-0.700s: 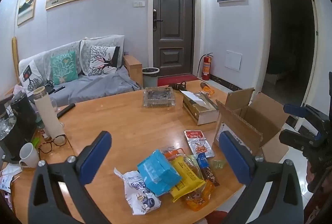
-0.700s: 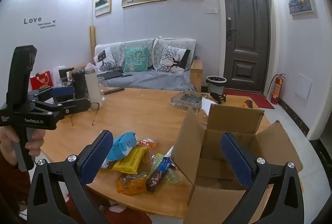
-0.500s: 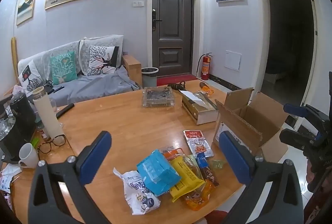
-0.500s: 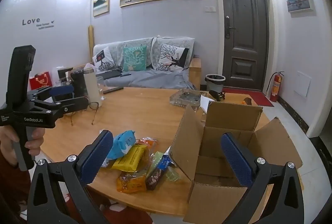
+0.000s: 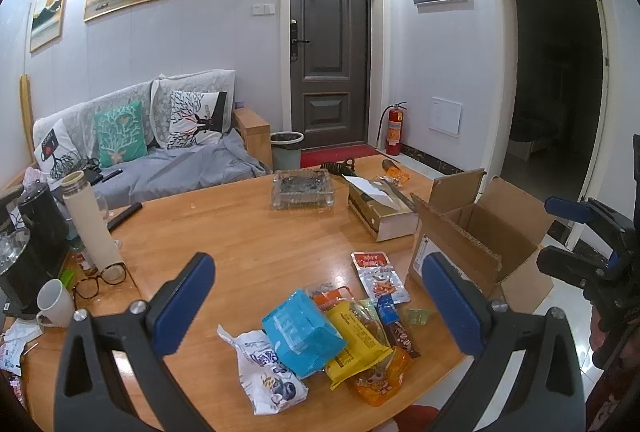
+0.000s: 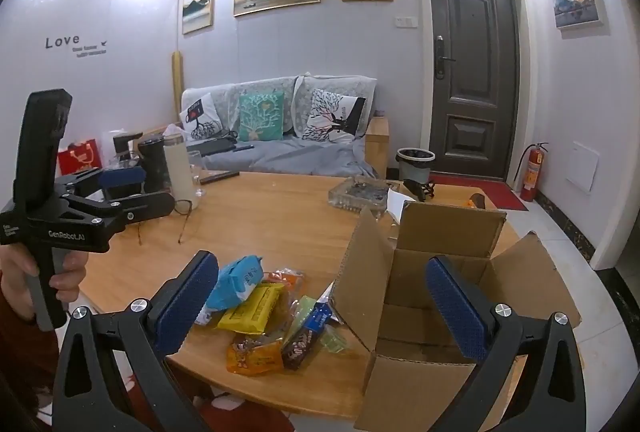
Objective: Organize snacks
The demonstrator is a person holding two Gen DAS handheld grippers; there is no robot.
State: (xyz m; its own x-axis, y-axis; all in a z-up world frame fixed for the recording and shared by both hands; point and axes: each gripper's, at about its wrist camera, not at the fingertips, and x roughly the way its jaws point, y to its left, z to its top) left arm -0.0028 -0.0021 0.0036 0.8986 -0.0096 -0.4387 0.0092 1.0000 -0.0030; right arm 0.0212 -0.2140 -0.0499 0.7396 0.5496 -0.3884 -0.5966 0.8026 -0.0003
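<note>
Both tools [image 5: 320, 306] [image 6: 322, 306] gaping above snack pile [image 5: 324, 340] beside open box [image 6: 436, 296] at table edge [image 6: 256, 396].

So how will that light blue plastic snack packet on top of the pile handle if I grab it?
The light blue plastic snack packet looks puffy and crinkled, so probably light and squashy. Its glossy film may slip, and lifting it could shift the yellow packet beneath.

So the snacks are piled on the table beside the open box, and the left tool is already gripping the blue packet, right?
Not quite. The left tool is open and holds nothing, as the left wrist view shows. The snacks, blue packet included, do lie piled on the table beside the open box.
</note>
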